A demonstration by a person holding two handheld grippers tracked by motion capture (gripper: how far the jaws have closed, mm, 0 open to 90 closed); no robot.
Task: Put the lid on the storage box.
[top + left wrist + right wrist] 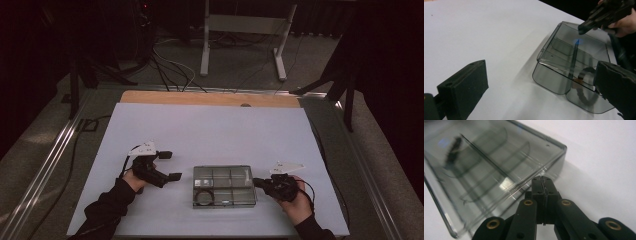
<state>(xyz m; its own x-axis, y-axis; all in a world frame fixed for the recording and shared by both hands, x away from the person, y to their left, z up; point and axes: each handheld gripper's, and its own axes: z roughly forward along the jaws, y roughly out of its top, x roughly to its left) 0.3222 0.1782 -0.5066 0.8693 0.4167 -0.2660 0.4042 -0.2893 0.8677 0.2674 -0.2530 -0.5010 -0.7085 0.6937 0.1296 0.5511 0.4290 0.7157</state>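
A clear grey plastic box (224, 186) with several compartments and a closed lid lies on the white table near the front. A black ring-shaped item (202, 196) rests in its front left compartment. My left gripper (170, 166) hangs open just left of the box, which I see between its wide-apart jaws in the left gripper view (571, 67). My right gripper (256, 181) is shut, with nothing visible between its pads, and its tips (541, 182) sit against the box's right wall (549, 162). The ring (454, 147) looks blurred through the lid.
The white table top (210, 130) stretches far behind the box, with a wooden strip (210, 98) along its back edge. On the floor beyond are cables (170, 67), a white metal stand (245, 35) and dark tripod legs (345, 85).
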